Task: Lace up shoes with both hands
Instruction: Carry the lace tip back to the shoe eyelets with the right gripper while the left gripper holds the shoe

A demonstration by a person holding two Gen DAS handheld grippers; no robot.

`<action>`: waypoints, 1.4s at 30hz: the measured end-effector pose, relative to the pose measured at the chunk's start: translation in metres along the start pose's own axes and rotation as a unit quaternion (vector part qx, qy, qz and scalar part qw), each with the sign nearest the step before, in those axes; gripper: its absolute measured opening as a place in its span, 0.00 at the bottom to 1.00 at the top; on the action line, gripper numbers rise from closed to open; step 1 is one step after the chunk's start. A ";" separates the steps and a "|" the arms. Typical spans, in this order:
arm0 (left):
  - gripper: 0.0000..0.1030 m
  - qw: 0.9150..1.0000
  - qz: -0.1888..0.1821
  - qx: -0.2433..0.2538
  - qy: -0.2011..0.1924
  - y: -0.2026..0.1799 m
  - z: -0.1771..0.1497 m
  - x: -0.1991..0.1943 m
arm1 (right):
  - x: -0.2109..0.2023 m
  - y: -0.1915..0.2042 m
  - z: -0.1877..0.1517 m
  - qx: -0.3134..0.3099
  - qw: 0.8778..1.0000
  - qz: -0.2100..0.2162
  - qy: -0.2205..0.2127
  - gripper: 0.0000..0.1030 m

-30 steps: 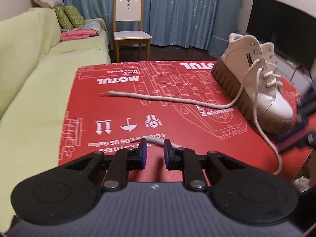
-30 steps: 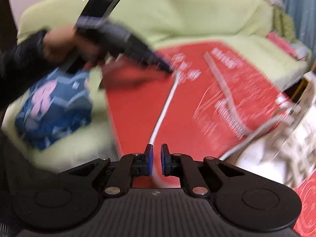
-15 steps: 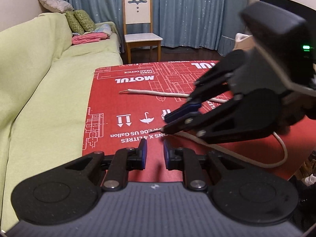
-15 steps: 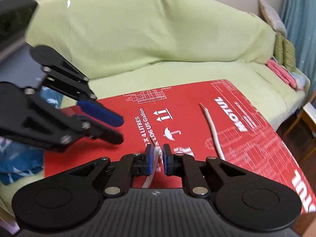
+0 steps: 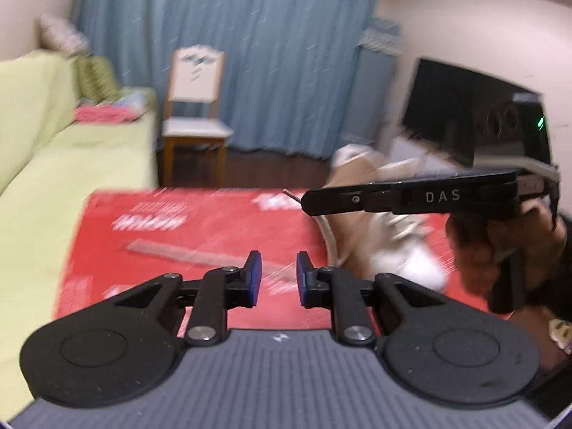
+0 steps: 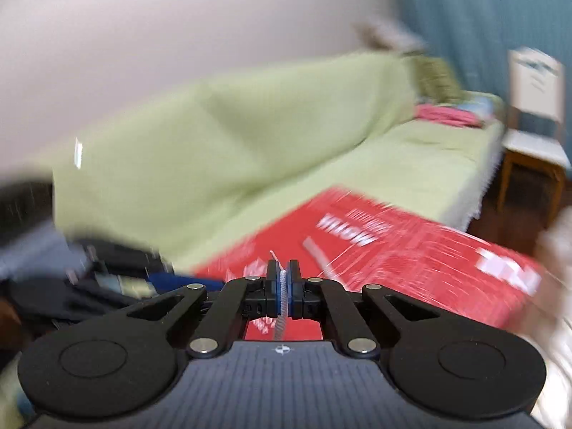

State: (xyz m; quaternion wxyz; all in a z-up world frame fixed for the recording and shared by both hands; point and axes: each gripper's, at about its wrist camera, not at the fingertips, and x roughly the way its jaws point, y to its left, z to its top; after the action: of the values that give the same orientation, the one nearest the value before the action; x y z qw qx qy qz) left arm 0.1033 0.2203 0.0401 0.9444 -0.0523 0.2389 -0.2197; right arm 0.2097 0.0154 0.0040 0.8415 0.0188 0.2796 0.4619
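The right gripper (image 6: 282, 287) is closing its jaws on the lace (image 6: 282, 298) near its stiff tip, which pokes just beyond the pads; the left gripper (image 5: 278, 279) is open with nothing between its jaws; the shoe (image 5: 389, 236) stands on the red board (image 5: 186, 250), beside the right gripper. The grip sits so near the tip that a tug might pull the lace free; a hard pull might also drag or tip the shoe.

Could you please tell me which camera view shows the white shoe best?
The left wrist view: the shoe stands on the red board, blurred, partly behind the right gripper. The right wrist view shows only a pale blur at its right edge.
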 end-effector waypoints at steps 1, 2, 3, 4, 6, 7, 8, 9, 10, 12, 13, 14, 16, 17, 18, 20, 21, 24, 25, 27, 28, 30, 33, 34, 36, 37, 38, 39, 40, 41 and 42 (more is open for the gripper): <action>0.16 1.000 -0.015 0.005 -0.004 -0.008 0.004 0.004 | -0.018 -0.009 -0.003 0.030 0.999 -0.003 -0.025 0.03; 0.16 0.999 -0.031 0.012 -0.007 -0.017 0.009 0.009 | -0.034 -0.016 -0.007 0.058 0.997 -0.005 -0.048 0.03; 0.16 0.999 -0.046 0.022 -0.008 -0.026 0.013 0.014 | -0.048 -0.023 -0.011 0.082 0.994 -0.004 -0.066 0.03; 0.16 0.998 -0.056 0.031 -0.006 -0.036 0.017 0.020 | -0.062 -0.029 -0.015 0.106 0.991 -0.003 -0.084 0.03; 0.16 0.996 -0.069 0.048 -0.006 -0.052 0.022 0.032 | -0.085 -0.041 -0.025 0.153 0.981 0.003 -0.120 0.03; 0.16 0.996 -0.076 0.056 -0.006 -0.060 0.025 0.037 | -0.094 -0.046 -0.029 0.174 0.976 0.009 -0.132 0.03; 0.16 0.995 -0.083 0.062 -0.005 -0.067 0.028 0.042 | -0.102 -0.051 -0.033 0.194 0.971 0.015 -0.140 0.03; 0.16 0.994 -0.091 0.068 -0.005 -0.075 0.030 0.047 | -0.109 -0.055 -0.037 0.211 0.966 0.022 -0.147 0.03; 0.15 0.992 -0.098 0.074 -0.005 -0.081 0.032 0.051 | -0.114 -0.059 -0.040 0.227 0.962 0.030 -0.152 0.03; 0.13 0.991 -0.097 0.091 -0.002 -0.094 0.033 0.059 | -0.123 -0.066 -0.047 0.248 0.955 0.039 -0.157 0.03; 0.03 0.991 -0.092 0.101 0.001 -0.101 0.034 0.063 | -0.128 -0.069 -0.050 0.251 0.954 0.038 -0.160 0.03; 0.02 0.990 -0.087 0.113 0.004 -0.107 0.034 0.067 | -0.134 -0.073 -0.054 0.254 0.952 0.036 -0.165 0.03; 0.01 0.987 -0.078 0.144 0.013 -0.117 0.033 0.074 | -0.147 -0.082 -0.061 0.263 0.949 0.037 -0.172 0.03; 0.01 0.984 -0.071 0.161 0.018 -0.121 0.032 0.076 | -0.155 -0.086 -0.064 0.266 0.948 0.037 -0.172 0.03; 0.01 0.981 -0.060 0.183 0.021 -0.126 0.031 0.078 | -0.161 -0.090 -0.067 0.267 0.948 0.034 -0.171 0.03; 0.01 0.971 -0.034 0.235 0.029 -0.133 0.027 0.085 | -0.173 -0.095 -0.074 0.266 0.949 0.020 -0.170 0.03; 0.01 0.965 -0.022 0.260 0.032 -0.136 0.026 0.088 | -0.178 -0.097 -0.077 0.266 0.948 0.008 -0.173 0.06; 0.01 0.948 -0.010 0.316 0.033 -0.146 0.021 0.100 | -0.187 -0.099 -0.078 0.254 0.950 -0.018 -0.180 0.09; 0.01 0.941 -0.004 0.336 0.033 -0.150 0.019 0.103 | -0.188 -0.098 -0.077 0.246 0.952 -0.021 -0.180 0.12; 0.01 0.924 0.008 0.382 0.030 -0.155 0.017 0.112 | -0.188 -0.095 -0.073 0.224 0.959 -0.028 -0.170 0.14; 0.01 0.915 0.013 0.402 0.027 -0.158 0.017 0.116 | -0.188 -0.094 -0.072 0.212 0.963 -0.031 -0.165 0.13; 0.01 0.898 0.020 0.438 0.027 -0.161 0.016 0.127 | -0.189 -0.091 -0.070 0.191 0.967 -0.050 -0.163 0.13; 0.01 0.861 0.034 0.506 0.034 -0.167 0.012 0.145 | -0.191 -0.094 -0.071 0.189 0.966 -0.083 -0.159 0.13; 0.01 0.843 0.041 0.535 0.035 -0.169 0.009 0.151 | -0.189 -0.098 -0.071 0.194 0.964 -0.087 -0.159 0.13; 0.01 0.804 0.057 0.591 0.036 -0.173 0.002 0.161 | -0.187 -0.104 -0.072 0.203 0.962 -0.094 -0.159 0.13; 0.01 0.778 0.066 0.623 0.034 -0.175 -0.003 0.165 | -0.186 -0.105 -0.073 0.203 0.961 -0.100 -0.158 0.13; 0.01 0.750 0.077 0.656 0.031 -0.176 -0.009 0.170 | -0.185 -0.106 -0.074 0.203 0.961 -0.106 -0.156 0.13; 0.01 0.725 0.084 0.683 0.028 -0.177 -0.013 0.176 | -0.184 -0.107 -0.075 0.203 0.960 -0.110 -0.156 0.13; 0.01 0.702 0.089 0.706 0.028 -0.176 -0.017 0.183 | -0.184 -0.108 -0.077 0.205 0.960 -0.111 -0.155 0.13; 0.01 0.680 0.092 0.727 0.030 -0.175 -0.020 0.190 | -0.185 -0.108 -0.079 0.207 0.959 -0.113 -0.154 0.13; 0.01 0.662 0.094 0.743 0.036 -0.173 -0.022 0.197 | -0.186 -0.108 -0.081 0.210 0.959 -0.114 -0.154 0.13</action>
State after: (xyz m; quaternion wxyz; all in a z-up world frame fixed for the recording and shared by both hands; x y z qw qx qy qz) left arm 0.1811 -0.0215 -0.0289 0.6758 0.6974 0.0333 -0.2362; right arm 0.1757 -0.2112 -0.0114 0.8984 0.2336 0.2378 0.2859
